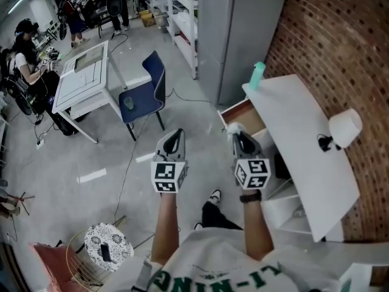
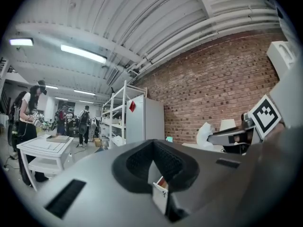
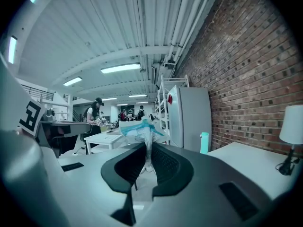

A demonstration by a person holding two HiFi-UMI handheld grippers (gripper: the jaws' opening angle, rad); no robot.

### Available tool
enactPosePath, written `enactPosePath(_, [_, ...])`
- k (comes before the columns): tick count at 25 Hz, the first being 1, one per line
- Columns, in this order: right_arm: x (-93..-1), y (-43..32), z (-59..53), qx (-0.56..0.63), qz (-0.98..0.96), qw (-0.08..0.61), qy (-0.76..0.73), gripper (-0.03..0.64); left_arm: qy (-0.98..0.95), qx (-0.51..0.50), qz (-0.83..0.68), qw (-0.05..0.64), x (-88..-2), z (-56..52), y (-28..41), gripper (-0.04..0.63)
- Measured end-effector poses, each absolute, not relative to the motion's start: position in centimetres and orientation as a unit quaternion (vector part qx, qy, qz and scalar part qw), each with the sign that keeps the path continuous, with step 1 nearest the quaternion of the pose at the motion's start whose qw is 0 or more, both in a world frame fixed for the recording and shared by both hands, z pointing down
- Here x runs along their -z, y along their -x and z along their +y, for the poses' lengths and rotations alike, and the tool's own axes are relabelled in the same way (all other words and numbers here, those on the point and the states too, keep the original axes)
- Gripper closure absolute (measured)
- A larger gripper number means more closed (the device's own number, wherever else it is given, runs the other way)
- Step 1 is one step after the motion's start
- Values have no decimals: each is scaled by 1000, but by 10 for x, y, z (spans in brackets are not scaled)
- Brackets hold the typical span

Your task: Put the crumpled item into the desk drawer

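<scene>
The crumpled item (image 1: 232, 128), white with a teal edge, is pinched in my right gripper (image 1: 238, 137), just in front of the open desk drawer (image 1: 244, 111). In the right gripper view the crumpled item (image 3: 141, 129) sticks up from between the dark pads of the right gripper (image 3: 147, 148), which is shut on it. The drawer belongs to a white desk (image 1: 301, 132) against the brick wall. My left gripper (image 1: 174, 135) hovers to the left over the floor at about the same height, and the left gripper (image 2: 154, 162) holds nothing, with its jaws together.
A white lamp (image 1: 344, 128) and a teal bottle (image 1: 258, 76) stand on the desk. A grey cabinet (image 1: 237, 29) stands beyond it. A blue chair (image 1: 146, 90) and a white table (image 1: 85, 78) are at the left, with people behind. A wire basket (image 1: 97, 248) sits near my feet.
</scene>
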State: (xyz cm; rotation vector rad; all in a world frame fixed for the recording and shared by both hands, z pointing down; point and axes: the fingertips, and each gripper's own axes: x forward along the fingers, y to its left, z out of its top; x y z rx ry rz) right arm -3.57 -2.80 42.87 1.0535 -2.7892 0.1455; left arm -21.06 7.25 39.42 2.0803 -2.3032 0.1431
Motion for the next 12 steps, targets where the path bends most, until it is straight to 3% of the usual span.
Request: enactPosePath(12, [-411, 28, -218, -59, -912, 28, -405, 578, -718, -40, -694, -5, -372, -142, 197, 598])
